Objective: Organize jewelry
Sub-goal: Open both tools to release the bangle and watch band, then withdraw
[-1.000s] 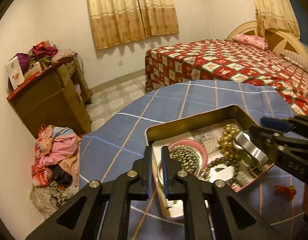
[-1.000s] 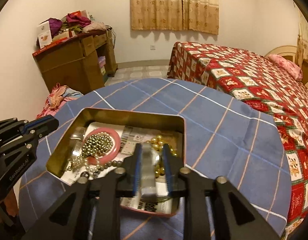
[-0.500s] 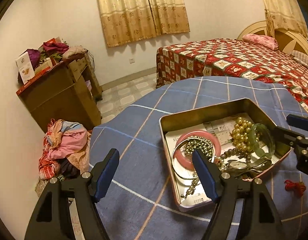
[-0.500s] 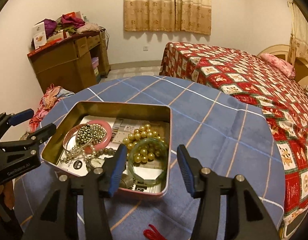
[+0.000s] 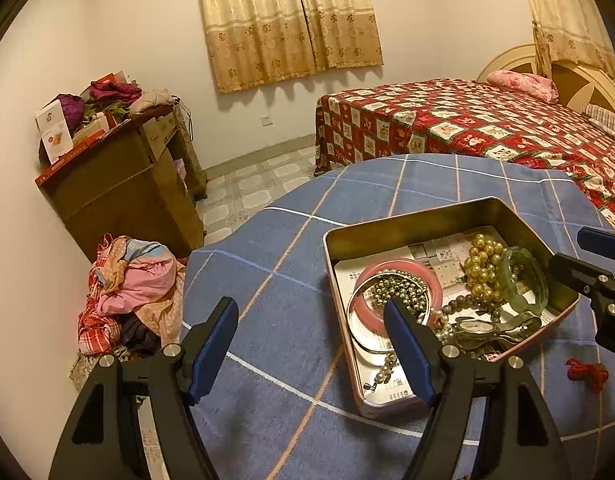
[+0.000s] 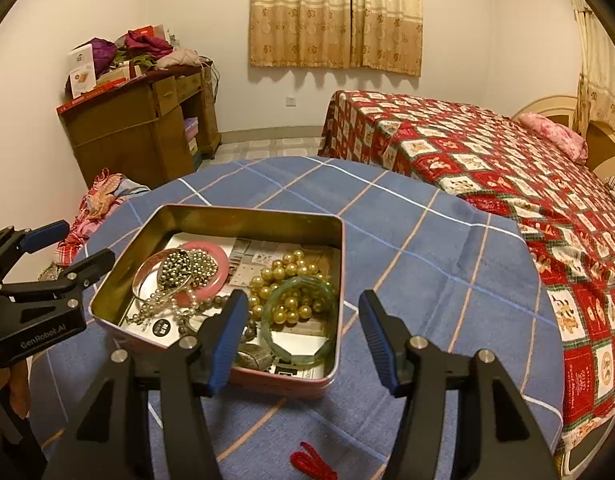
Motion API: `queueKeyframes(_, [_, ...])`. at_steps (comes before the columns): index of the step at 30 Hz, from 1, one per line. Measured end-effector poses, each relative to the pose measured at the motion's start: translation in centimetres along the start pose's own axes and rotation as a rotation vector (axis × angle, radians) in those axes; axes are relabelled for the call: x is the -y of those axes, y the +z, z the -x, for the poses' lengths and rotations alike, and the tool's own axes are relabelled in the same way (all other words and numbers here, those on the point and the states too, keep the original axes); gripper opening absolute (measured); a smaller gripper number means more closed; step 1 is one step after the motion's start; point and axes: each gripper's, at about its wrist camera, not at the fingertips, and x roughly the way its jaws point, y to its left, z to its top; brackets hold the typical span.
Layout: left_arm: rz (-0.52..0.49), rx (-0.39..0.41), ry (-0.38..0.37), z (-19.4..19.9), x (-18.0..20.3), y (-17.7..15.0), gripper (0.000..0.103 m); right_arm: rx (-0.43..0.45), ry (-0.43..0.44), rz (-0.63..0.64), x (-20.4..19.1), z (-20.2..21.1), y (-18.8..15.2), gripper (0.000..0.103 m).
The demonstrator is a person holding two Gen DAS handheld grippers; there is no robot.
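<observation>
- 2 grippers show in the left wrist view: the left gripper [image 5: 311, 330] hangs over the near-left edge of the tin [image 5: 407, 222] with its fingers spread wide and nothing between them; the right gripper [image 5: 595, 264] pokes in from the right edge, apart from the tin, its fingers also parted.
- The tin sits on the blue checked tablecloth [image 5: 291, 272] and holds the jewelry: a pink bangle [image 5: 435, 280] with silver beads [image 5: 399, 288] piled on it, gold pearls [image 5: 481, 264], a green bangle [image 5: 535, 276] and a watch [image 5: 491, 326].
- A red string [image 5: 587, 372] lies on the cloth outside the tin; it looks like the 1 loose piece left, so a good next pick would come straight down over it and pinch low, without snagging the cloth.
- In the right wrist view the right gripper [image 6: 303, 334] hovers over the tin's near-right corner, fingers wide apart and empty; the red string [image 6: 311, 462] lies below it.
- The left gripper's body reads "GenRobot.AI" [image 6: 43, 338]. Printed paper lines the tin, too small to read.
</observation>
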Motion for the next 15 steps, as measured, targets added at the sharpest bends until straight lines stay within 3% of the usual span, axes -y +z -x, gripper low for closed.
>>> queueKeyframes(15, [0.001, -0.004, 0.002, 0.29, -0.19, -0.10, 0.075, 0.002, 0.002, -0.007, 0.17, 0.48, 0.03, 0.065])
